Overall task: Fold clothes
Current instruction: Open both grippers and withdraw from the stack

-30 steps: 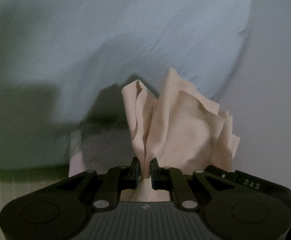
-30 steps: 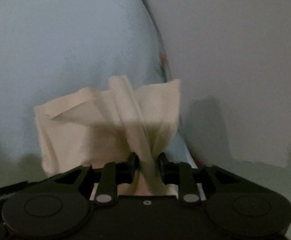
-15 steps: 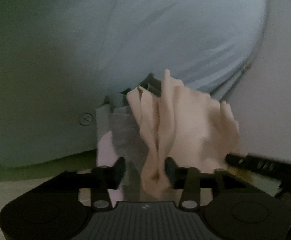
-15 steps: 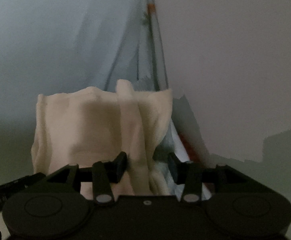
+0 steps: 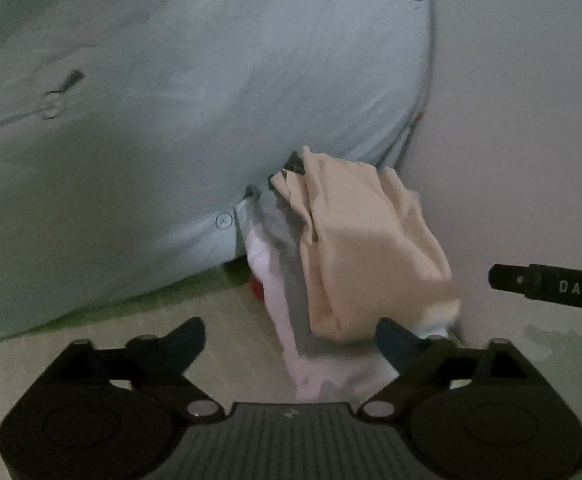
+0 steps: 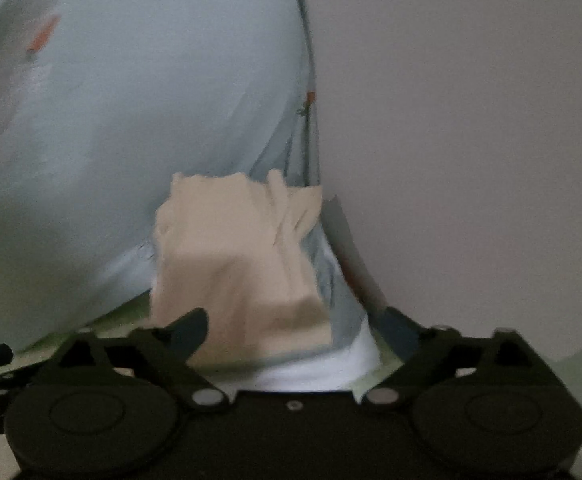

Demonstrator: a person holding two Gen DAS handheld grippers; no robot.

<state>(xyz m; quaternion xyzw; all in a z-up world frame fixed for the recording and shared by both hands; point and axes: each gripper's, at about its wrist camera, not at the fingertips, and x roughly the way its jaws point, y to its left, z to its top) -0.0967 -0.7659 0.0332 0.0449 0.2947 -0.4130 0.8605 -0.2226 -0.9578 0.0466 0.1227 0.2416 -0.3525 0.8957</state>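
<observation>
Pale bedding (image 5: 171,120) behind | beige garment (image 5: 363,248) blurred, released | both jaws just spread wide

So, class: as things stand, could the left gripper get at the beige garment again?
Probably yes: the left gripper is open, and the beige garment lies just ahead on the pile, with nothing between them.

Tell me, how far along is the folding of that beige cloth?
Done: the beige cloth sits folded on a stack of folded clothes. In hand: nothing; the left gripper and right gripper have just been opening and hold nothing. Left: no unfolded clothes show.
</observation>
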